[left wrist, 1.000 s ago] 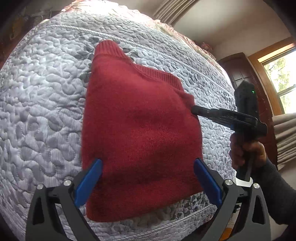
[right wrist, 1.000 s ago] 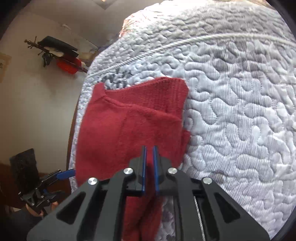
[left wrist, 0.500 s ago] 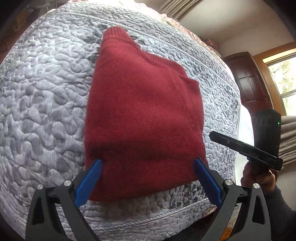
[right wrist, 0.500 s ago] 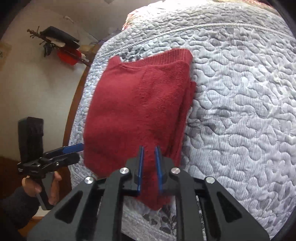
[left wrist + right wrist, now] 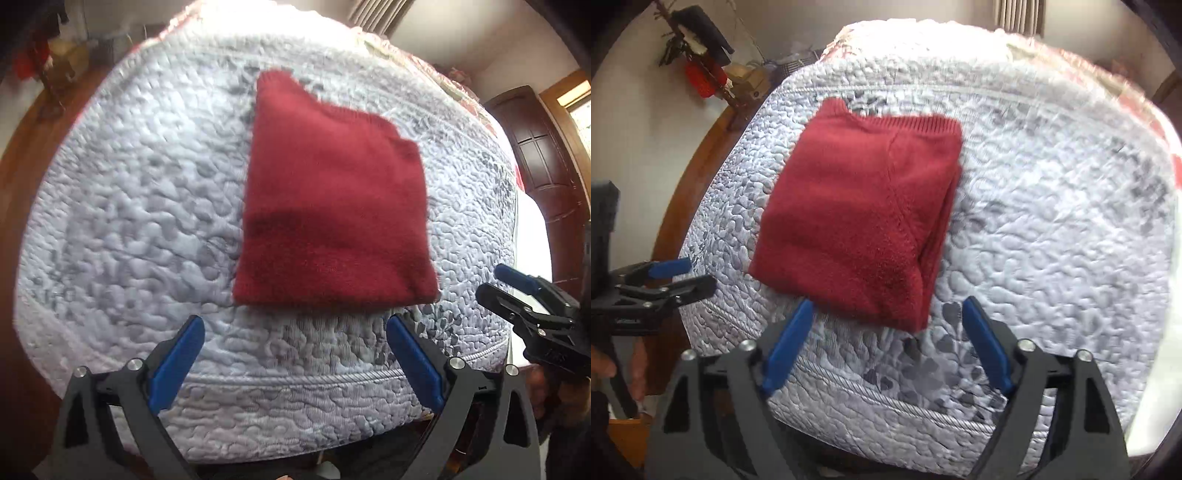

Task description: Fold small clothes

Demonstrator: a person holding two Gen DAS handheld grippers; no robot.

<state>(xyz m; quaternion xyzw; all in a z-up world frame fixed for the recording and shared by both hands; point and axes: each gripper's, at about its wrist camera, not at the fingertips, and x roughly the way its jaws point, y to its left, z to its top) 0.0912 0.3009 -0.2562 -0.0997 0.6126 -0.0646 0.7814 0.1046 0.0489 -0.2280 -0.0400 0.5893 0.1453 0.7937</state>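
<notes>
A dark red knitted garment (image 5: 332, 199) lies folded into a flat rectangle on the quilted bedspread (image 5: 133, 206), ribbed hem at the far side. My left gripper (image 5: 295, 328) hovers open just short of its near edge, nothing between the blue pads. In the right wrist view the same folded garment (image 5: 860, 218) shows stacked layers along its right side. My right gripper (image 5: 886, 314) is open, its pads straddling the near corner without touching it. Each gripper also appears in the other's view: the right gripper (image 5: 517, 284) and the left gripper (image 5: 679, 275), both held off the bed's edge.
The grey-white bedspread (image 5: 1052, 221) has corded piping near its front edge. A wooden bed frame (image 5: 698, 177) runs along the left. A dark wooden door (image 5: 539, 155) stands at the right; a red and black hanging item (image 5: 701, 70) is on the far wall.
My right gripper has opened, let go of the garment and drawn back. Both grippers have pulled away toward the bed's near edge; the garment now lies flat and free.
</notes>
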